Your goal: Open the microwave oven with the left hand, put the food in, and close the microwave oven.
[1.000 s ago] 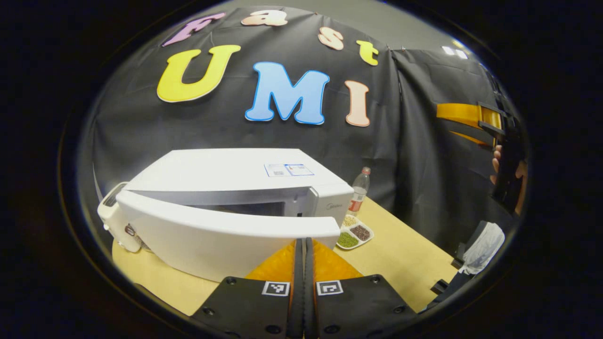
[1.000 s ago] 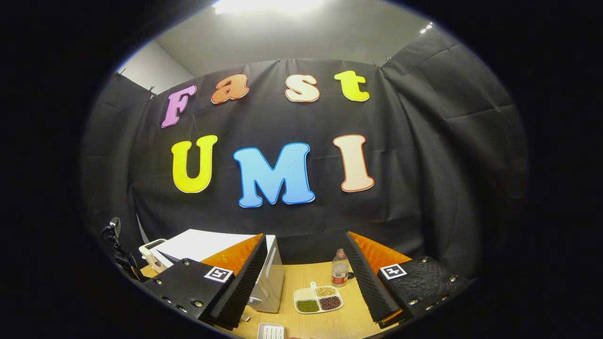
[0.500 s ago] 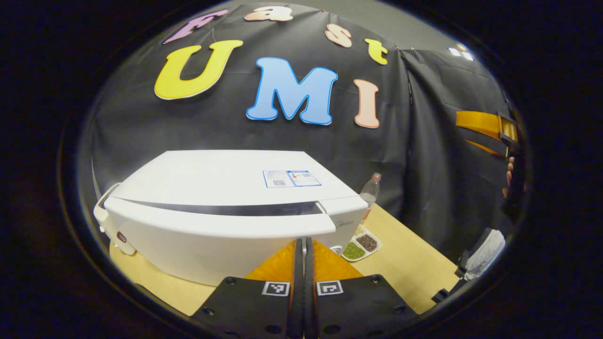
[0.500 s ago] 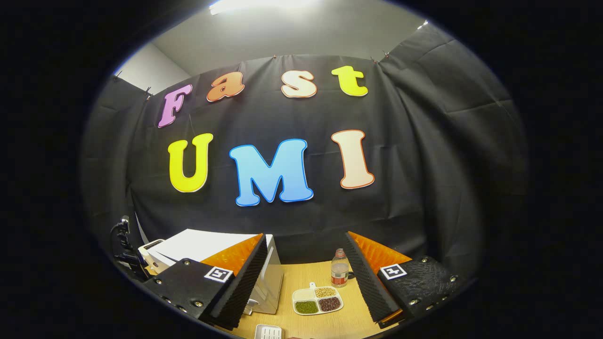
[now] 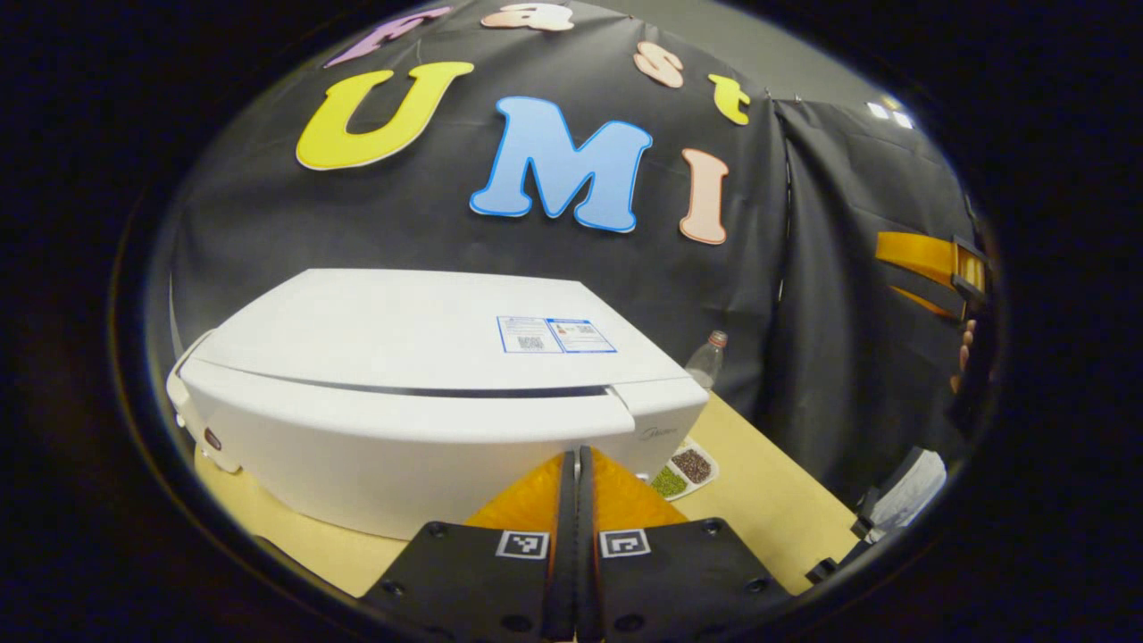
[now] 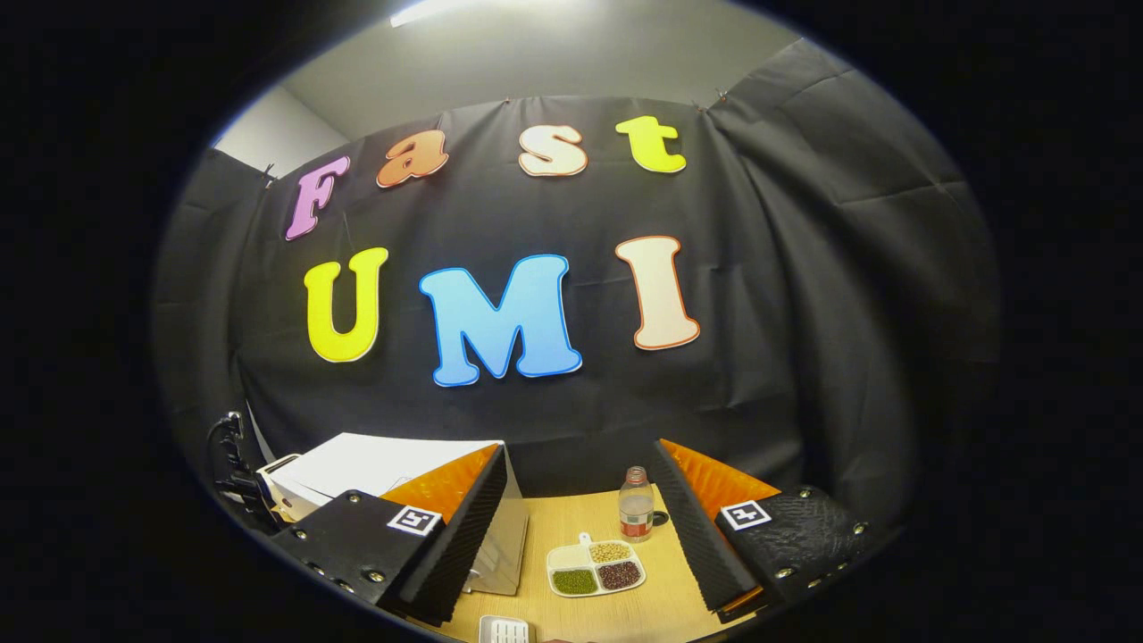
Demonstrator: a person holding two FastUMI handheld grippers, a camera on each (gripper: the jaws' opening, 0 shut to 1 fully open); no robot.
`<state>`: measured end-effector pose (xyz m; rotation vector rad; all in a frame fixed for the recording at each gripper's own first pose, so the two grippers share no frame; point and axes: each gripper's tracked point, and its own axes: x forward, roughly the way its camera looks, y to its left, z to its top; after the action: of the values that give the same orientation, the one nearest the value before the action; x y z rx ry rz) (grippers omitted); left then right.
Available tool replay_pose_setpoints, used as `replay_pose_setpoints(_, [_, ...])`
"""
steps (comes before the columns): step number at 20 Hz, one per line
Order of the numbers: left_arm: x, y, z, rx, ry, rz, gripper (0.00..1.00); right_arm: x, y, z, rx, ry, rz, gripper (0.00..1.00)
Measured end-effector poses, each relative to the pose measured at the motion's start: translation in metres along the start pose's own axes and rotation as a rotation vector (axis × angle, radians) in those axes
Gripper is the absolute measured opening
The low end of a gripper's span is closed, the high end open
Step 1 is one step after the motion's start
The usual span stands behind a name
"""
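**Left tool** (image 5: 576, 464): we record its two fingers clenched flat against each other with nothing between them, tips right at the front face of the door, near the door's free edge. We cannot tell whether they press on it.

**Microwave oven** (image 5: 429, 357): white, standing on the worktop (image 5: 768, 500) directly ahead of our left tool. Its door (image 5: 402, 446) lies nearly flush with the body; a thin dark seam runs along its top edge. We judge the closing step almost done.

**Food**: we cannot see inside the oven, so we cannot confirm what sits there.

**Divided dish** (image 6: 596, 568): three compartments of grains or beans, on the worktop just ahead of our right tool (image 6: 576, 522) and between its fingers in the right gripper view; to the right of our left tool, past the oven's corner.

**Bottle** (image 6: 636, 516): clear, upright, just beyond the dish.

**Right tool**: released, fingers spread wide, holding nothing, raised above the worktop.

**Small white slatted item** (image 6: 502, 630): at the near edge below our right tool; kind unclear.

**Handling note**: we judge a straight push on the door's free edge, square to its face, best to seat the latch. We keep the clenched tips from sliding off toward the control side, and the right tool clear.
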<state>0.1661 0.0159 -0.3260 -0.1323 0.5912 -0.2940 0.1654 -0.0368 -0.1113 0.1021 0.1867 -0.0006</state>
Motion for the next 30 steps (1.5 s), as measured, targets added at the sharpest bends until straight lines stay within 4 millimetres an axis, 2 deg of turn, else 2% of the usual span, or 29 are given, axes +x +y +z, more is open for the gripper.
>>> replay_pose_setpoints(7, [0.003,0.000,0.001,-0.003,-0.007,0.008,0.07,0.004,0.007,-0.004,0.006,0.014,0.020,0.98])
replay_pose_setpoints(19, [0.002,0.003,0.002,-0.012,-0.006,0.025,0.07,-0.009,0.016,-0.004,0.013,0.012,0.032,0.98])
replay_pose_setpoints(24, [0.004,0.003,0.002,-0.010,-0.007,0.036,0.07,-0.024,0.024,-0.006,0.026,0.014,0.035,0.98])
replay_pose_setpoints(26, [0.012,0.009,0.007,-0.027,-0.014,0.064,0.08,-0.030,0.026,-0.005,0.014,0.013,0.039,0.98])
replay_pose_setpoints(27, [0.008,0.002,0.006,-0.059,-0.001,0.059,0.07,-0.033,0.026,-0.004,0.010,0.013,0.040,0.98])
replay_pose_setpoints(30, [0.012,0.005,0.006,-0.033,-0.009,0.072,0.08,-0.040,0.025,0.000,0.009,0.007,0.038,0.98])
